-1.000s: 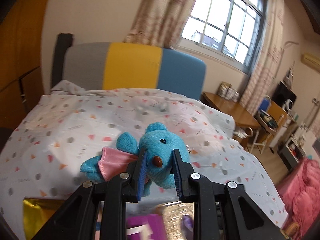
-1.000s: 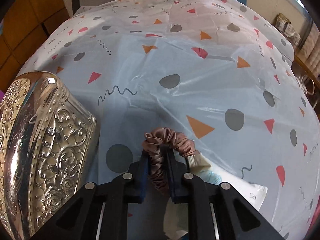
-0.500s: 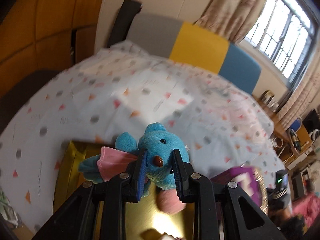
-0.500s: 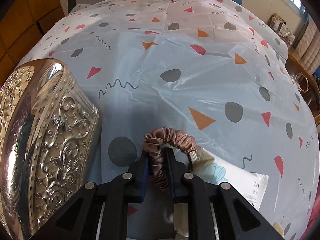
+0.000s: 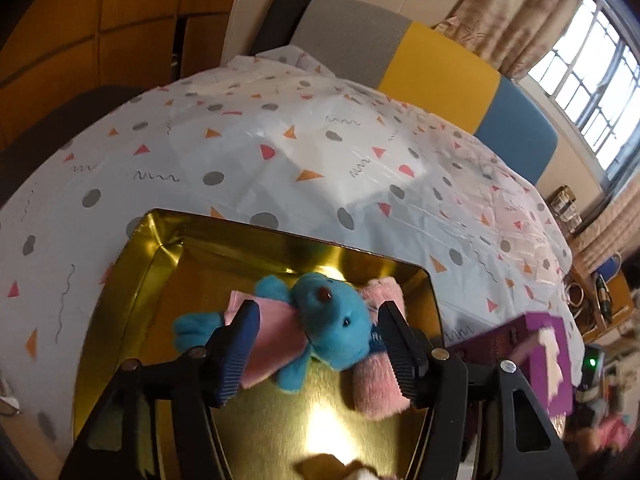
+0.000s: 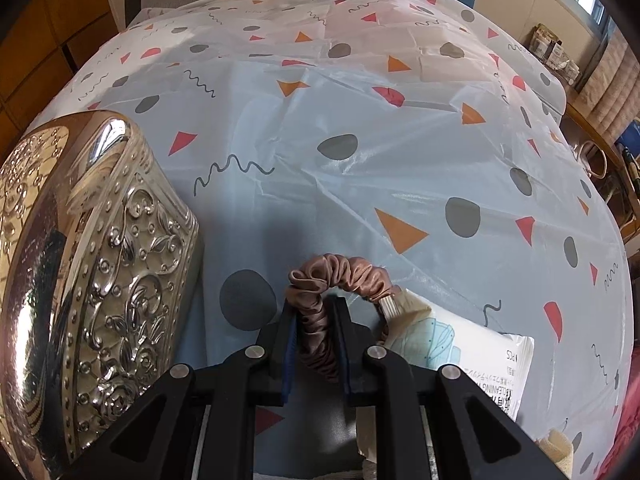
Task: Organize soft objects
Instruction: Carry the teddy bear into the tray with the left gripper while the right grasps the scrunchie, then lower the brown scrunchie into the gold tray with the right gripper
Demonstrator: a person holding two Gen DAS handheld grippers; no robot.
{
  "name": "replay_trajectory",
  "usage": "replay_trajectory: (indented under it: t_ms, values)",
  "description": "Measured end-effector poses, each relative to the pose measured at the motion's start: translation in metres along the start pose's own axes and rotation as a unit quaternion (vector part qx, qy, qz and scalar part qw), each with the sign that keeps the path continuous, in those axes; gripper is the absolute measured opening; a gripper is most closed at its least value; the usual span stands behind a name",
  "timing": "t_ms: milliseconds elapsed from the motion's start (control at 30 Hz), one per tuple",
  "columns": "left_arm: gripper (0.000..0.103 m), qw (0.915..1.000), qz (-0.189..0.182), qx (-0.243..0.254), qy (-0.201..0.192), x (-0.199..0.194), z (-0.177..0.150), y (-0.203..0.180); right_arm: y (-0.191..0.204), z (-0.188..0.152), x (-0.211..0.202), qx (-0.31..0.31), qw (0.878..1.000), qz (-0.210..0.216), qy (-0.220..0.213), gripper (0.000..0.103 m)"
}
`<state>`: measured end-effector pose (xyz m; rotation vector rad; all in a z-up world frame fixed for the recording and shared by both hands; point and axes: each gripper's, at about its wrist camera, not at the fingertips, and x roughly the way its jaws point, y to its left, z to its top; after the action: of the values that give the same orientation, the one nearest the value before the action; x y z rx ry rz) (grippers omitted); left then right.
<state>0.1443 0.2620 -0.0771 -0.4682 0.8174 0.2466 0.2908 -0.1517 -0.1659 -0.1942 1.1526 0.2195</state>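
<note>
1. Two soft items are being handled. The blue plush toy (image 5: 332, 320) is lying inside the gold tin (image 5: 160, 256) against a pink plush piece (image 5: 380, 384), so the tin appears to be the collecting place.
2. Left tongs (image 5: 320, 350) are spreading wide around the toy, angling down over the tin (likely a release).
3. Right tongs (image 6: 316, 342) are gripping the brown scrunchie (image 6: 344, 272) narrowly, hovering low over the bed cover (image 6: 360, 120) beside the embossed silver tin (image 6: 120, 280).

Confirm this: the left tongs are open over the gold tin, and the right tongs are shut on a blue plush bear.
Wrong on one count: the right wrist view shows the right tongs shut on a brown satin scrunchie, not a bear. The left tongs are indeed open over the gold tin.
</note>
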Motion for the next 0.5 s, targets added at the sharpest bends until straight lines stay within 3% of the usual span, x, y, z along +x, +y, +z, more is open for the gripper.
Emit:
replay_trajectory:
  t_ms: [167,267,500]
  values:
    - [0.067,0.999,-0.007,0.041,-0.014,-0.028,-0.029,-0.014,-0.014,0.004,0.003,0.031,0.999,0.02,-0.002,0.009]
    - [0.067,0.9972,-0.018,0.072,-0.01,-0.039,-0.052,-0.026,-0.021,0.007,0.0,0.056,0.998,0.034,-0.006,0.008]
    - [0.068,0.9947,-0.038,0.094,0.017,-0.047,-0.083,-0.043,-0.032,0.02,-0.03,0.082,0.994,0.066,-0.043,0.008]
